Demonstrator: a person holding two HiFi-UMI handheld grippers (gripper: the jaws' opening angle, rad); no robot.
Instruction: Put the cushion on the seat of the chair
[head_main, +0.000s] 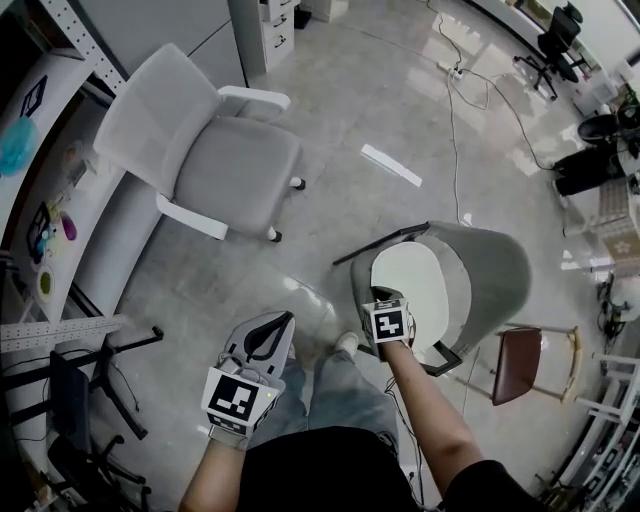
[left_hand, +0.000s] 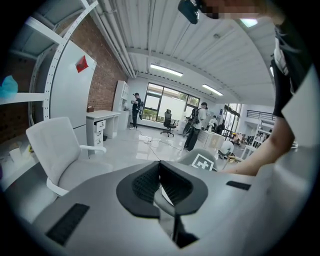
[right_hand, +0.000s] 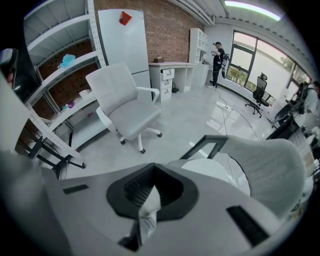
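Observation:
A white oval cushion (head_main: 415, 280) rests inside a grey armchair (head_main: 495, 265) on a black frame, right of centre in the head view. My right gripper (head_main: 384, 298) is at the cushion's near edge, shut on a fold of pale fabric (right_hand: 149, 212). The right gripper view shows the cushion (right_hand: 210, 167) and the armchair's back (right_hand: 270, 165) just beyond the jaws (right_hand: 154, 172). My left gripper (head_main: 281, 322) hovers over the floor to the left, shut and holding nothing (left_hand: 160, 164). A white office chair (head_main: 235, 165) with an empty seat stands at the upper left.
A wooden stool with a brown seat (head_main: 520, 365) stands right of the armchair. Metal shelving (head_main: 40, 200) and a black stand (head_main: 100, 380) line the left side. Cables (head_main: 455, 110) run across the glossy floor. People (left_hand: 195, 127) stand far off.

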